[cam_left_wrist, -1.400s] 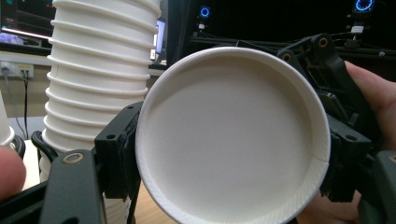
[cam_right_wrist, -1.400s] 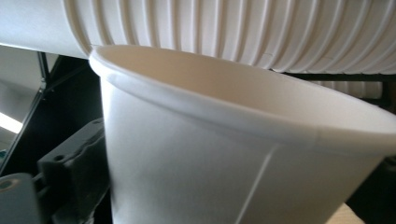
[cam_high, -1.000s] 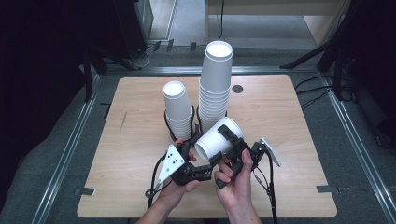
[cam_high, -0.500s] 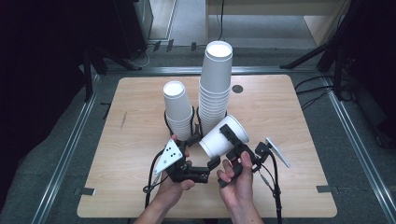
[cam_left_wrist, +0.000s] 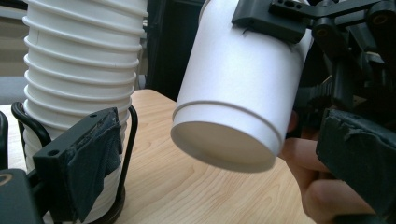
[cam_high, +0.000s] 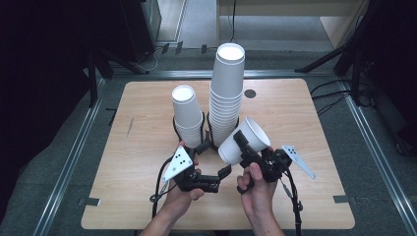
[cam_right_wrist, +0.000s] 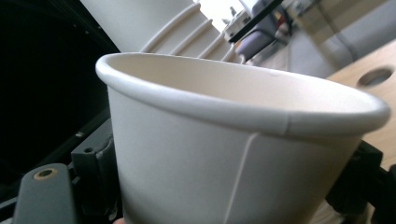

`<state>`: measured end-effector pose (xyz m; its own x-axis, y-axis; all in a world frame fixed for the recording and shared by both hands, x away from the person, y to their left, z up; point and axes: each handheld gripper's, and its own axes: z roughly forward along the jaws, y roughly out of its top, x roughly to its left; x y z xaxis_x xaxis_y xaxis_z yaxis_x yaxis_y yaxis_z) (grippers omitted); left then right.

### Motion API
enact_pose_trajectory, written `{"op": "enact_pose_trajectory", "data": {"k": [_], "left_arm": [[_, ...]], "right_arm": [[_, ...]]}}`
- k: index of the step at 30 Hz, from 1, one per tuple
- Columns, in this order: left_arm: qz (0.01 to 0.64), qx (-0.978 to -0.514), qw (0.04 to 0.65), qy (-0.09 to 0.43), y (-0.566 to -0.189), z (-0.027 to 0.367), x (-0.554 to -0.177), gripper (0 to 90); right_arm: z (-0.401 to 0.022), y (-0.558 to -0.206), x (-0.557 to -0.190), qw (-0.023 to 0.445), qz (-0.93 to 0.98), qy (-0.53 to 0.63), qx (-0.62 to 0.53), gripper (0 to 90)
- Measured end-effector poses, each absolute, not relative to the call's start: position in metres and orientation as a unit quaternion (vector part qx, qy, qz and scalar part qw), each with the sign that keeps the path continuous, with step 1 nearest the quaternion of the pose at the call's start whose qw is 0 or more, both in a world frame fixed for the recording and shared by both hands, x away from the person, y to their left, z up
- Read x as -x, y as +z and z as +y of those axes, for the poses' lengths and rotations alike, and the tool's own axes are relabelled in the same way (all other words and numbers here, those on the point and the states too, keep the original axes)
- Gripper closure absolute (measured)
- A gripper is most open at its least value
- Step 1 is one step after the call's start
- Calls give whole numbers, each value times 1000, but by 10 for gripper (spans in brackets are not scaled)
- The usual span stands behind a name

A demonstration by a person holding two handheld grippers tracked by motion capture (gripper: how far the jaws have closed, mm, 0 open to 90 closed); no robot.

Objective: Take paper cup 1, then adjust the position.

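Gripping unprinted white cup, right gripper

My right gripper has swung the single white cup out to the right, off the tall stack, its mouth now tipping up and away. My left gripper has dropped back from it, jaws apart.
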<state>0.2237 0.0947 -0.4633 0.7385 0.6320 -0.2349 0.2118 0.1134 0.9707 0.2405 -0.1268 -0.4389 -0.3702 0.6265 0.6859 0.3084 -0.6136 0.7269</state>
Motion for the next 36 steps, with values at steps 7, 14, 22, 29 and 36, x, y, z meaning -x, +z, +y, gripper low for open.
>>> {"op": "enact_pose_trajectory", "data": {"k": [7,14,22,29,36], "left_arm": [[326,-649,669,155,-464,95,-224,6],[328,-650,667,158,-464,96,-225,6],[332,-651,664,158,-464,98,-227,6],[336,-652,661,158,-465,101,-228,6],[337,-652,660,157,-466,100,-229,6]], "right_arm": [[-124,-430,-236,214,467,687,-514,157],[-122,-420,-234,322,511,650,-461,154],[-133,-415,-240,369,515,639,-435,154],[-147,-417,-252,428,517,615,-414,152],[-156,-418,-264,451,522,590,-419,147]]}}
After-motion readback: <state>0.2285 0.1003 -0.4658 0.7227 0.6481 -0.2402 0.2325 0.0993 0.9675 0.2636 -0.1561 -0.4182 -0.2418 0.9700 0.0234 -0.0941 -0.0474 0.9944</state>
